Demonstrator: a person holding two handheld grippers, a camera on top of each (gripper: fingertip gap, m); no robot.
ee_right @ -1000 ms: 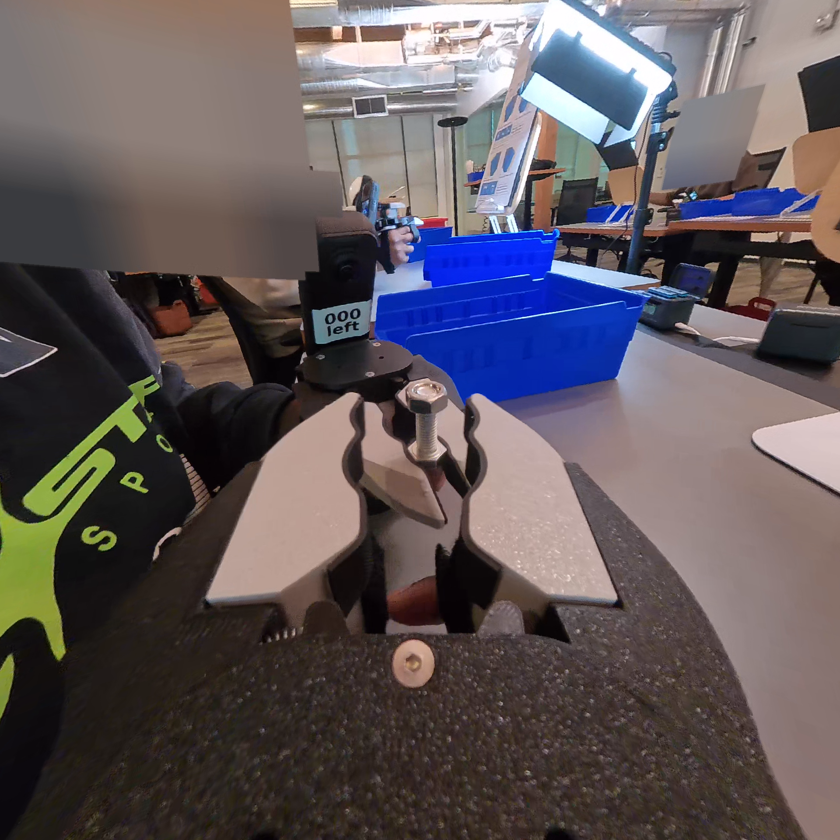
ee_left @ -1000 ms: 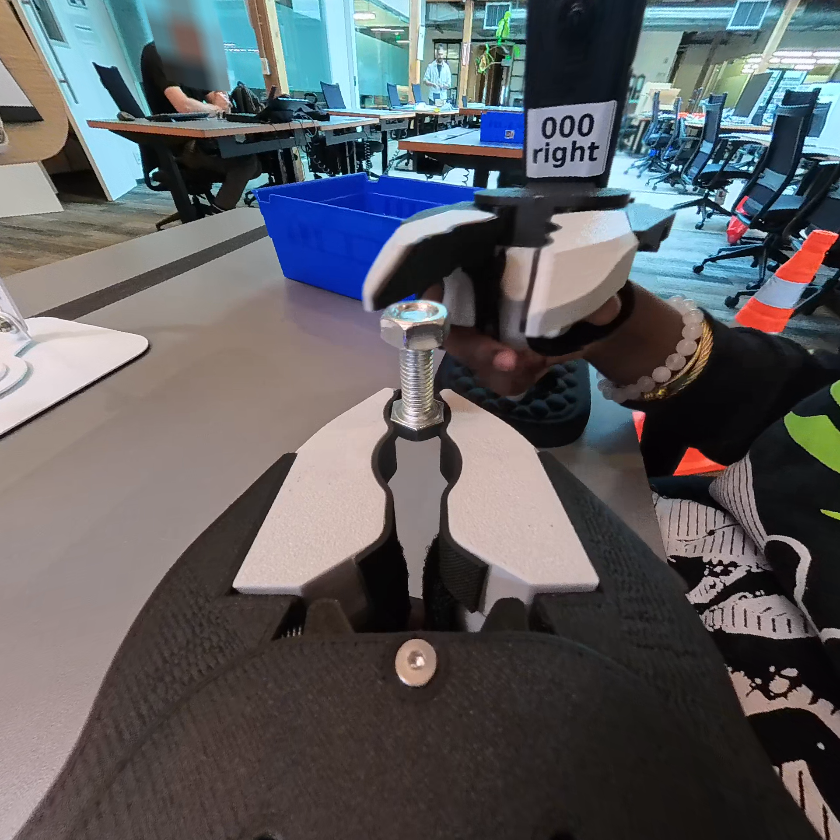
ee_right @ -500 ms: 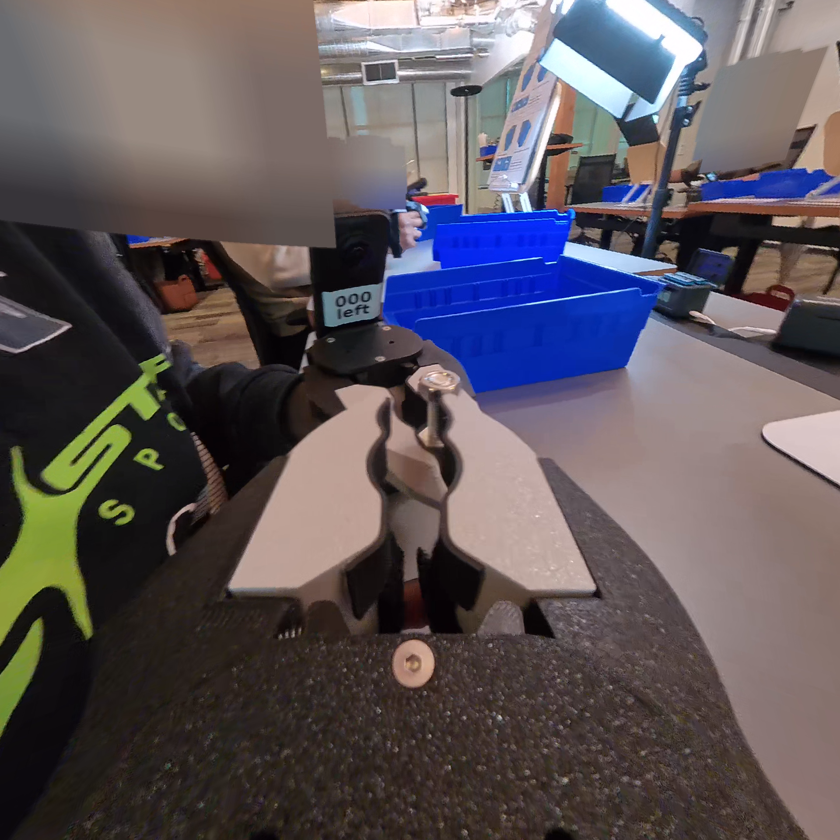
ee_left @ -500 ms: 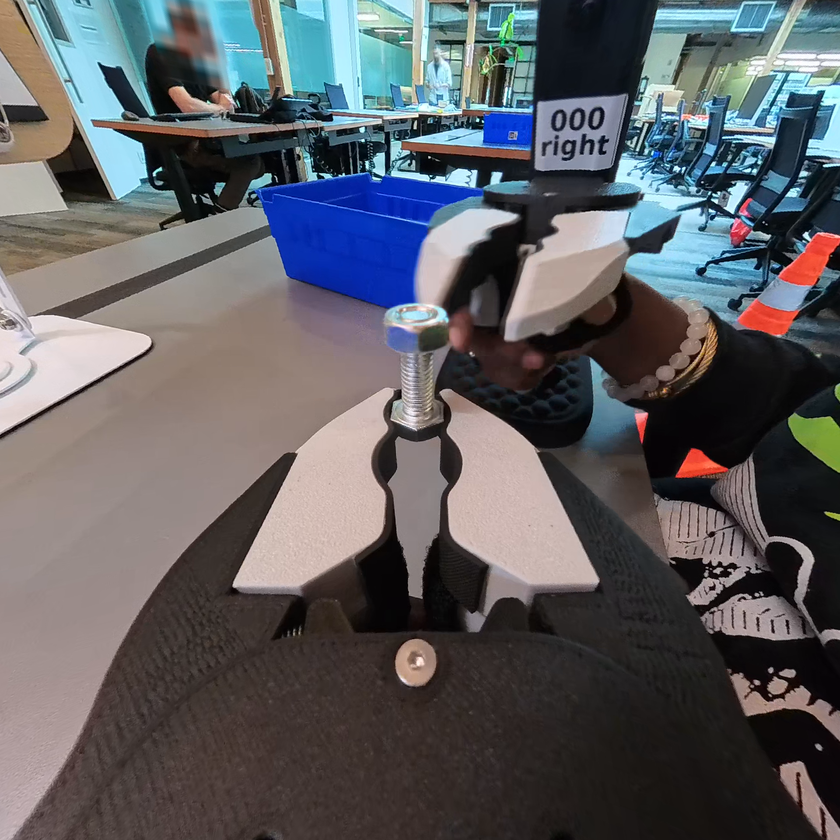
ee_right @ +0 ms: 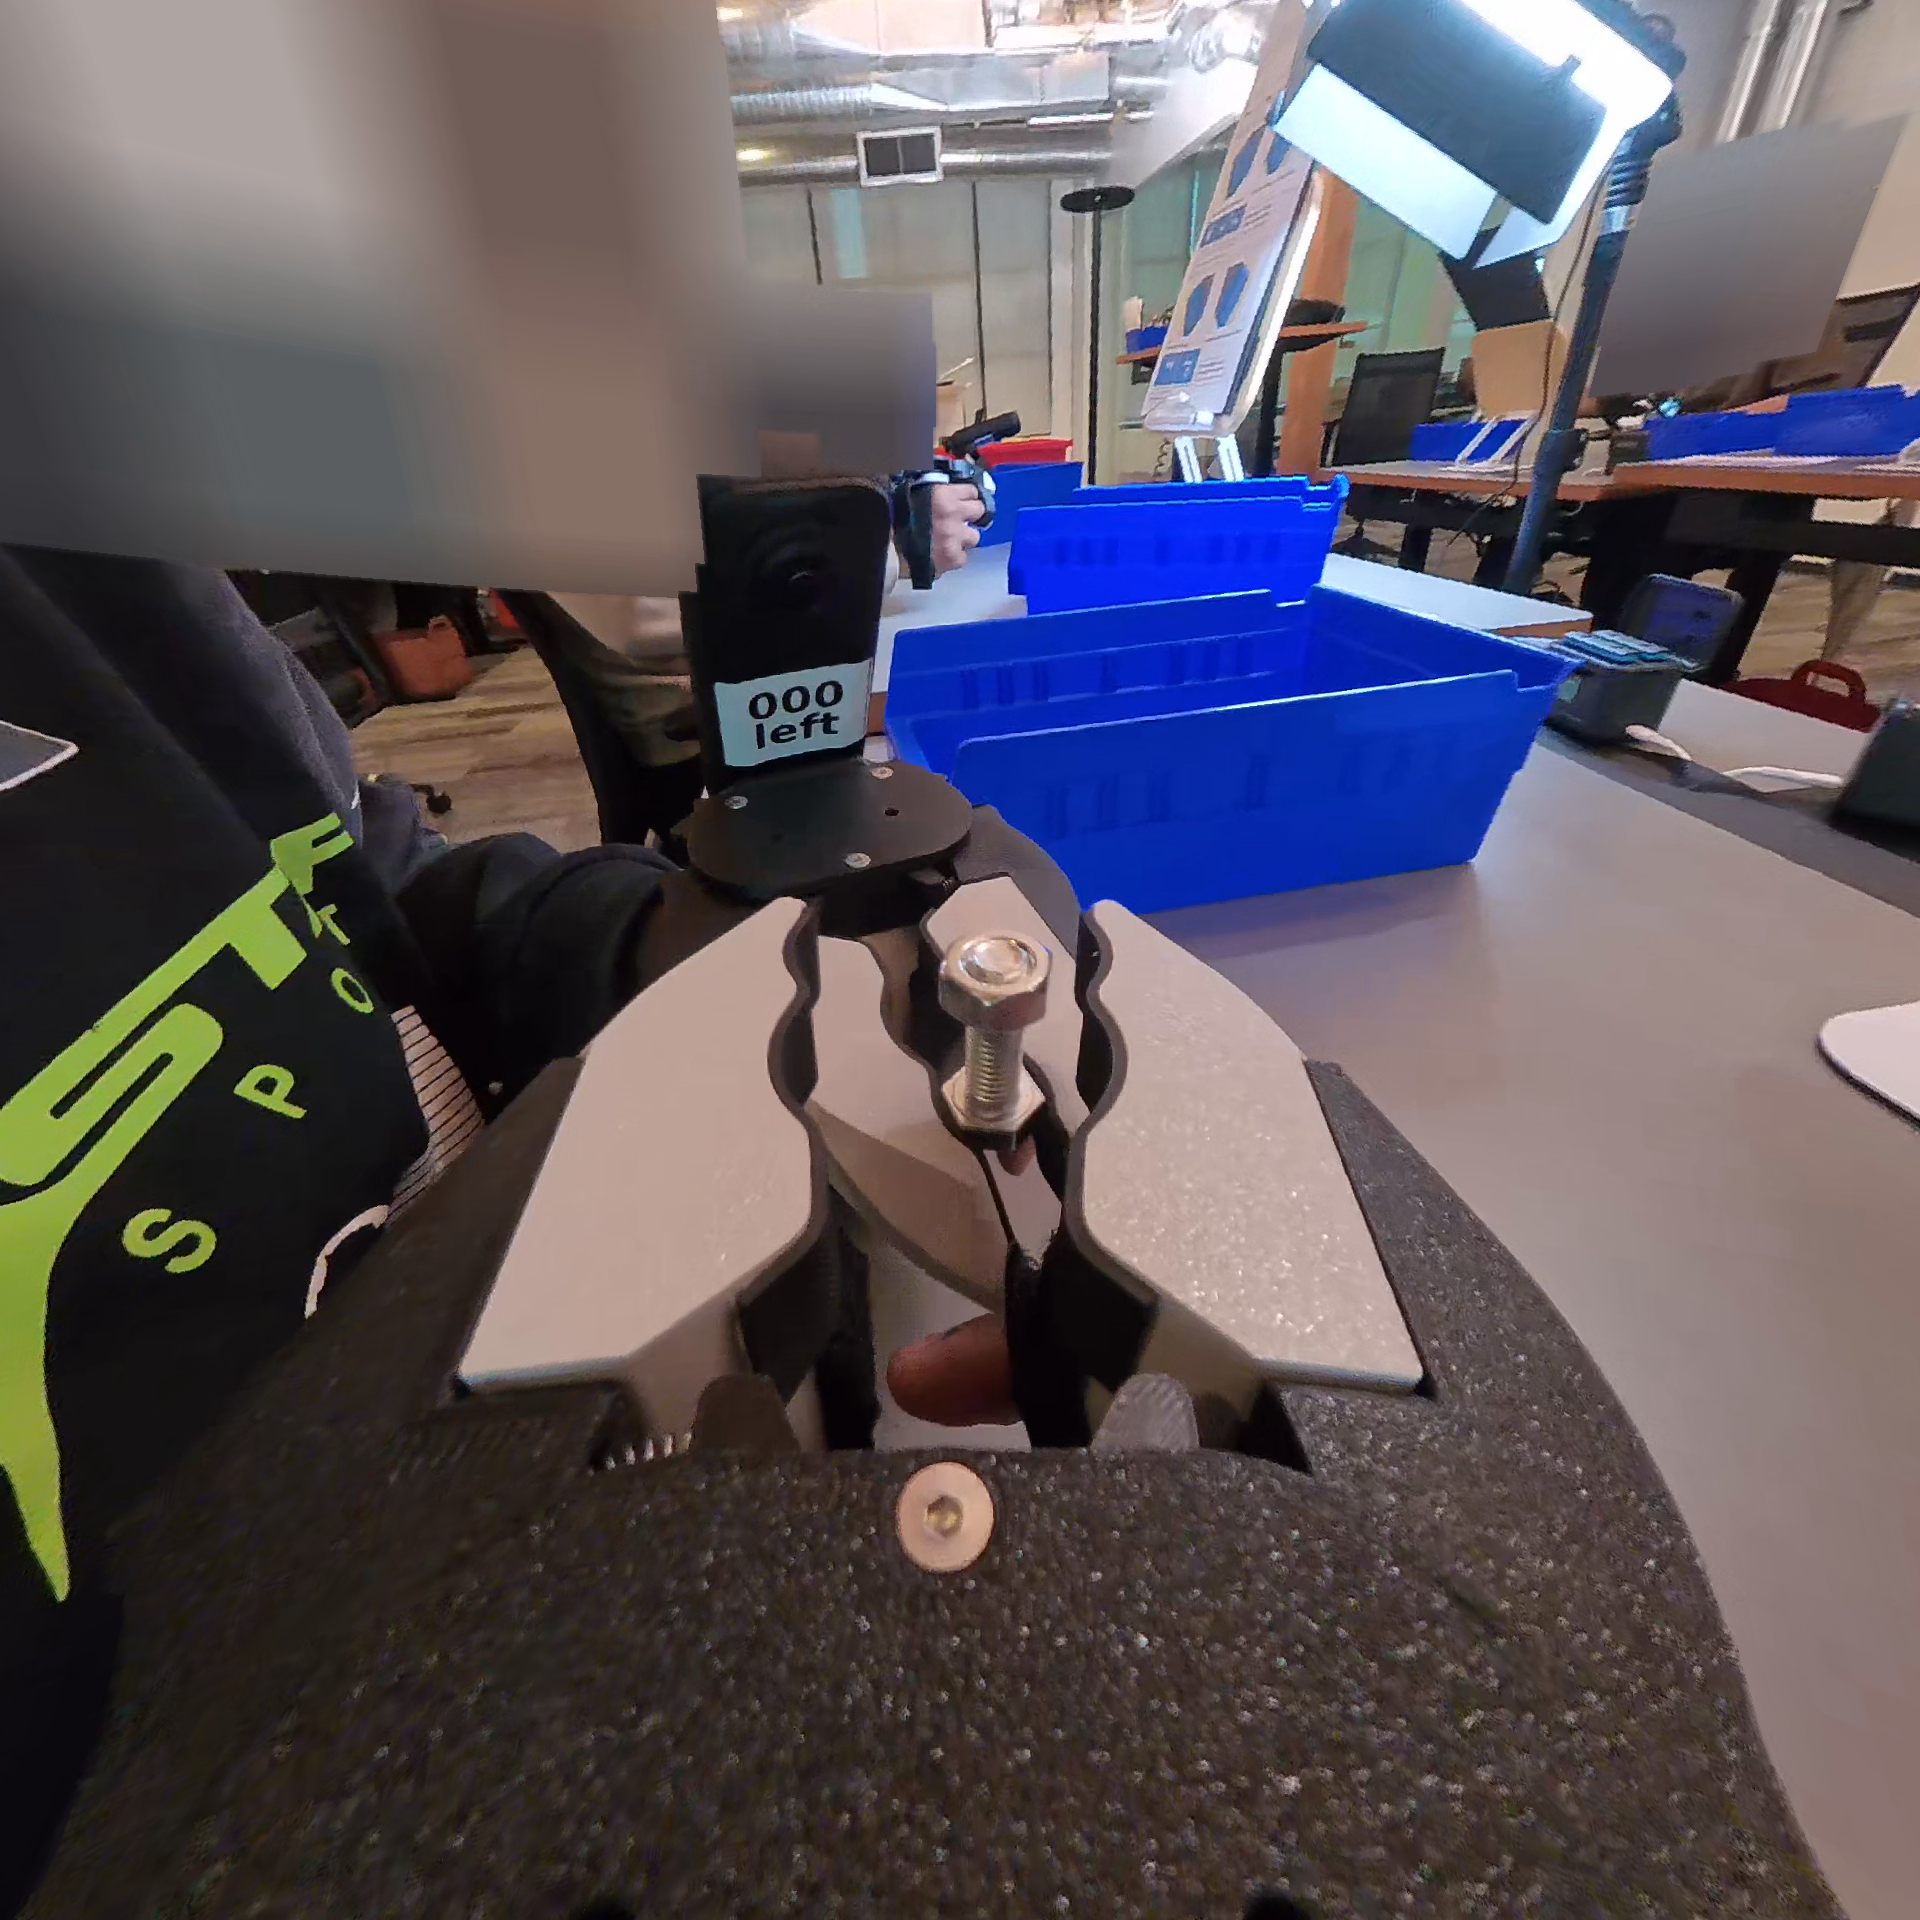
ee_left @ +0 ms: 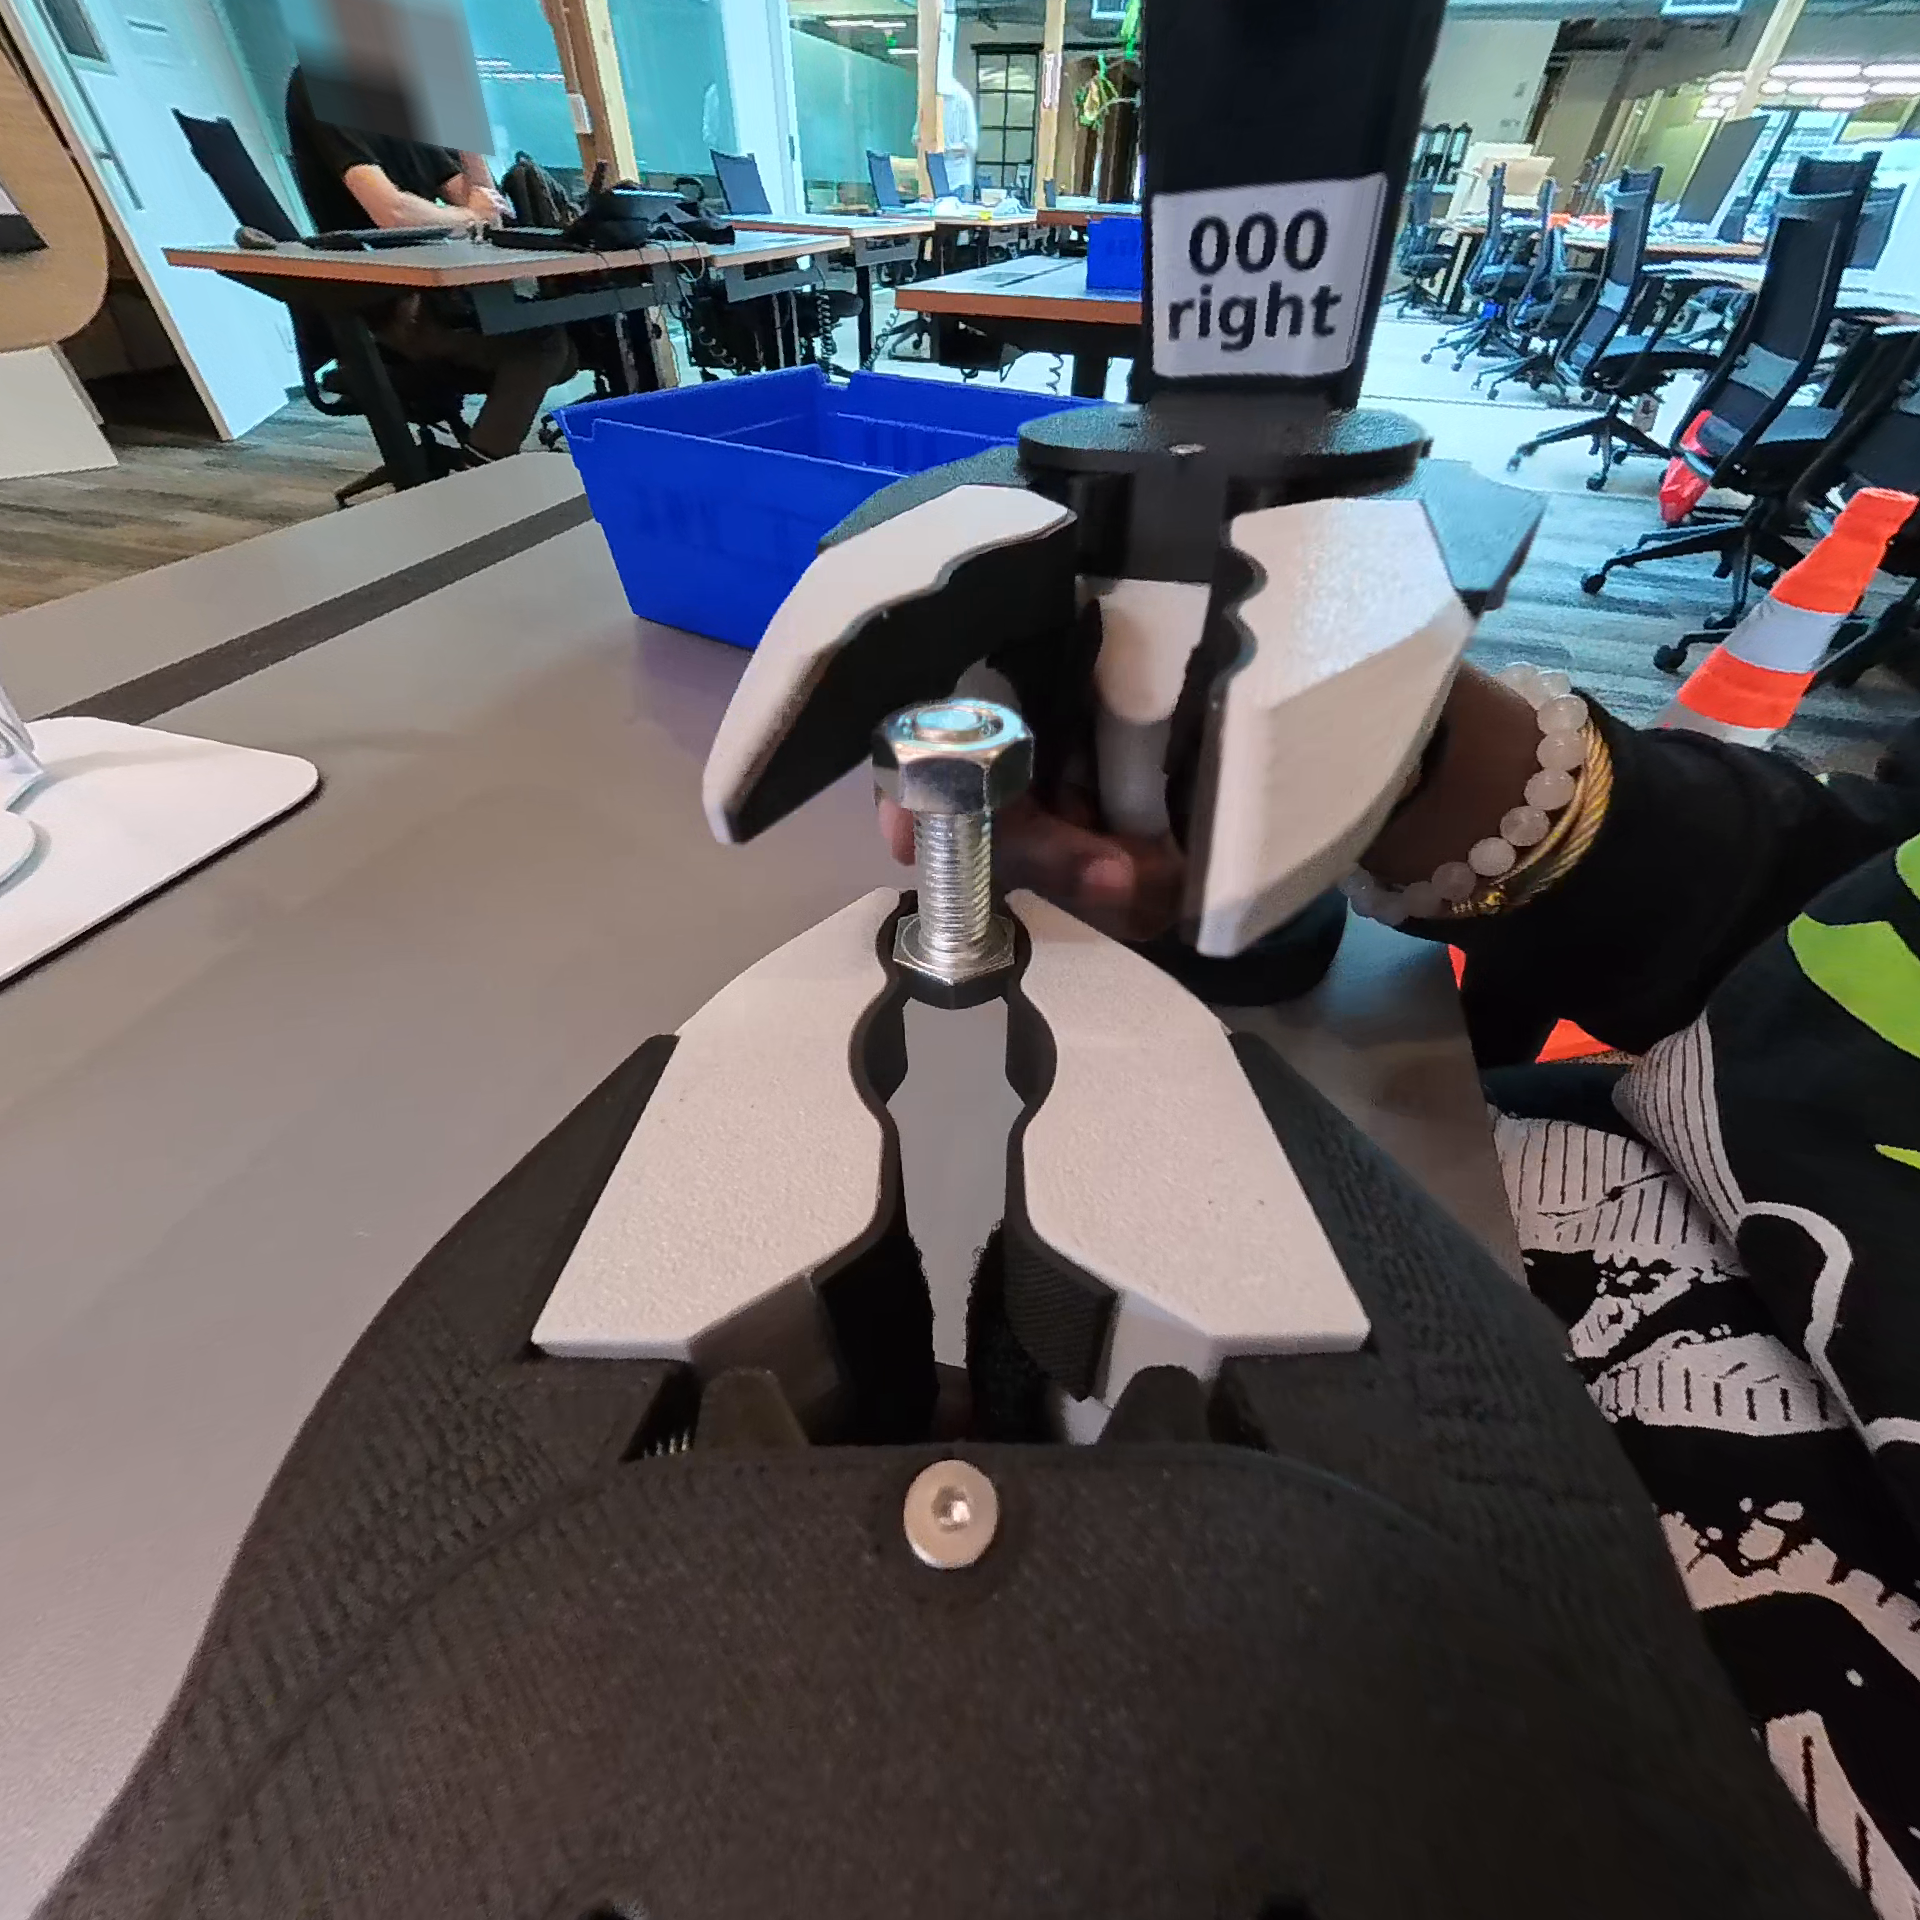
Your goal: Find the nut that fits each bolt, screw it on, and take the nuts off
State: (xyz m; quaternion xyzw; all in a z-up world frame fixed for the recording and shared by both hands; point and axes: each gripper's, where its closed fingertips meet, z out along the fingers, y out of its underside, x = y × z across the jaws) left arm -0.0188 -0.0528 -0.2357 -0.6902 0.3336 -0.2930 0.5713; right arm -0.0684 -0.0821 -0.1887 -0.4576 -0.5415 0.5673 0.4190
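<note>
Left wrist view: left tongs point(ee_left: 954, 961) pinch the hex nut point(ee_left: 954, 951) on the upright bolt point(ee_left: 952, 821); right tongs point(ee_right: 940, 1029) spread around its head point(ee_right: 994, 982). Off-centre closure risks slipping

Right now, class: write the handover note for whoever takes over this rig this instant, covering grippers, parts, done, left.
Left gripper: shut on the nut, bolt standing upright, head up.
Right gripper: open, jaws on either side of the bolt head, not gripping.
Done: this nut is threaded on, low on the shank.
Left: probably close on the head and turn. No other bolts or nuts show; the blue bin hides its contents.
</note>
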